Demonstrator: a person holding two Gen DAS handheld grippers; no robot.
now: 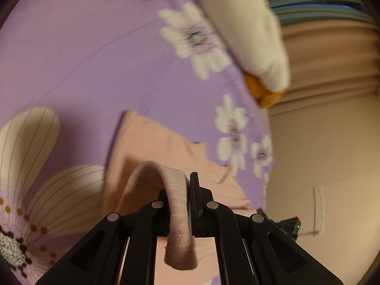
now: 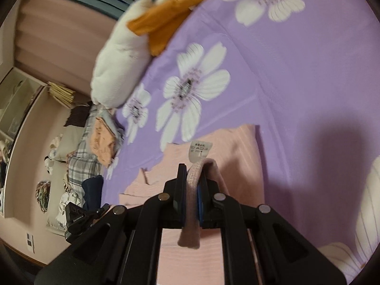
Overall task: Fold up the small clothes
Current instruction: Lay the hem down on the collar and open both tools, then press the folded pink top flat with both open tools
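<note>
Both grippers, left gripper [image 1: 182,190] and right gripper [image 2: 191,180], pinch the pink garment's [image 1: 147,142] ribbed edge between nearly closed jaws above the purple floral sheet [image 1: 95,59].

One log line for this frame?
left claw: shut on pink garment | right claw: shut on pink garment | surface: purple floral bedsheet

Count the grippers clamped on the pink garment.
2. The left gripper pinches a ribbed edge of the pink garment; the right gripper pinches another ribbed edge beside the care label. The garment lies on the purple floral bedsheet.
</note>
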